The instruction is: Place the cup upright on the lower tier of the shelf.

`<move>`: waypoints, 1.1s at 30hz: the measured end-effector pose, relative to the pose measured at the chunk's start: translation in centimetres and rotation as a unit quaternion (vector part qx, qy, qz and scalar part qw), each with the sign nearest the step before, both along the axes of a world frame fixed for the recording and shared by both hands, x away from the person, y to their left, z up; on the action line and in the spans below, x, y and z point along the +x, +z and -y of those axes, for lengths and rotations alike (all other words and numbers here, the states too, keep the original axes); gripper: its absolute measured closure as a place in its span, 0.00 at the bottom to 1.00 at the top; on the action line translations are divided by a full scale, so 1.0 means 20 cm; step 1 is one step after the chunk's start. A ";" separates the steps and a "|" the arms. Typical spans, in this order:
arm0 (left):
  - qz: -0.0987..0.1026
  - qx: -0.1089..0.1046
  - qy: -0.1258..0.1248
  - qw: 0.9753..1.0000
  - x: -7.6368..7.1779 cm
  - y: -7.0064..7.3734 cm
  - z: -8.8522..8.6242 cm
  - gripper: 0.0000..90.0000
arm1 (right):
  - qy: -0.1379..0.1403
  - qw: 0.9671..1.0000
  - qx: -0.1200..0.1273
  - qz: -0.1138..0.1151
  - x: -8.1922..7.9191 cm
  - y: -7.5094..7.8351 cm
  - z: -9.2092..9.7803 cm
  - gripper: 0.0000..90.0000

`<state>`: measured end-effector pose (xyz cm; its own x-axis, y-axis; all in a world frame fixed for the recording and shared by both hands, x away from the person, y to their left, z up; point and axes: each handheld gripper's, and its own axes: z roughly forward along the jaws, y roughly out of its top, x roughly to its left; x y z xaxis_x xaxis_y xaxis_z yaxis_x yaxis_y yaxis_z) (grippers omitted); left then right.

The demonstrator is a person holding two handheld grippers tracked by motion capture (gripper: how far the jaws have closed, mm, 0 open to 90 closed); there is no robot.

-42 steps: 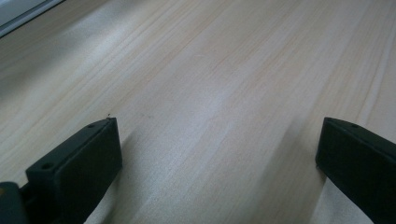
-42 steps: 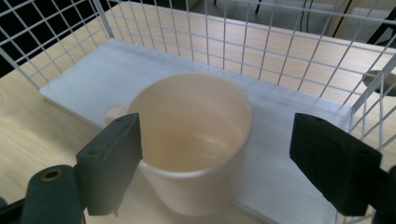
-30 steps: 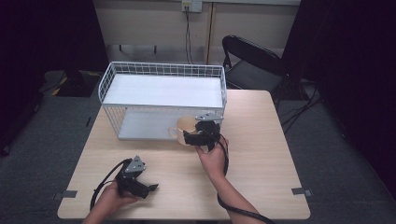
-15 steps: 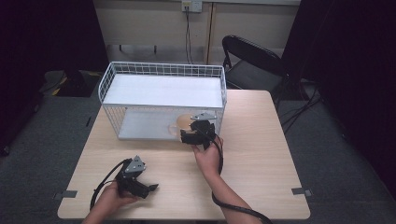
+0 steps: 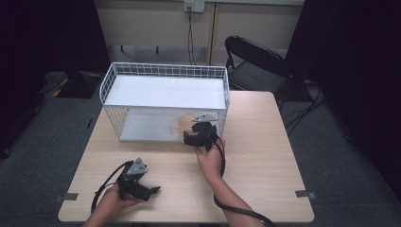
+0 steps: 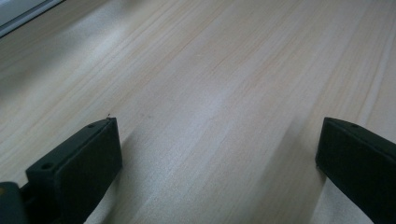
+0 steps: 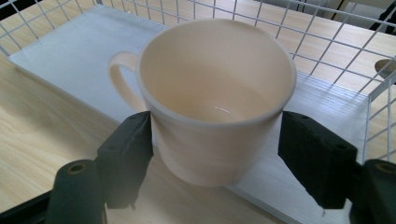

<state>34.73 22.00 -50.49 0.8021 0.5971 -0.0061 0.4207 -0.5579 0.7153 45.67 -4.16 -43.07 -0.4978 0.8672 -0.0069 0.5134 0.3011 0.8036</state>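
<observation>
High view. Table (image 5: 265, 156): light wood, a dark chair (image 5: 257, 64) beyond its far right corner. Rack (image 5: 165, 101): white wire, two tiers, at the far left-centre of the table, open toward the near side. Mug (image 5: 185, 122): cream, at the right end of the lower shelf, near its front edge. Right gripper (image 5: 195, 137): at the rack's near right opening, just before the mug, cable trailing back along the forearm. Left gripper (image 5: 153, 190): low on the near left of the table, well apart from the rack, jaws pointing right.

Left gripper view. Jaws spread wide, nothing between them; bare table (image 6: 210, 93) beneath. A strip of white shelf edge at the far left corner.

Right gripper view. Mug (image 7: 217, 93): upright, empty, handle to the left, standing on the front edge of the white shelf (image 7: 65, 56). Jaws on either side of the mug; left jaw touches the wall below the rim, right jaw just beside it, a narrow gap showing. Wire mesh (image 7: 327, 42) behind and right of the mug.
</observation>
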 end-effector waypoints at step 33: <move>0.000 0.000 0.000 1.000 0.00 0.00 0.00 0.00 | -0.007 1.000 -0.015 0.010 0.04 -0.01 -0.02 0.63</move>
<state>34.73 22.00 -50.49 0.8020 0.5973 -0.0056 0.4207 -0.5582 0.7151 46.38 -3.83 -43.22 -0.4849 0.8735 -0.0424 0.5023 0.3178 0.8042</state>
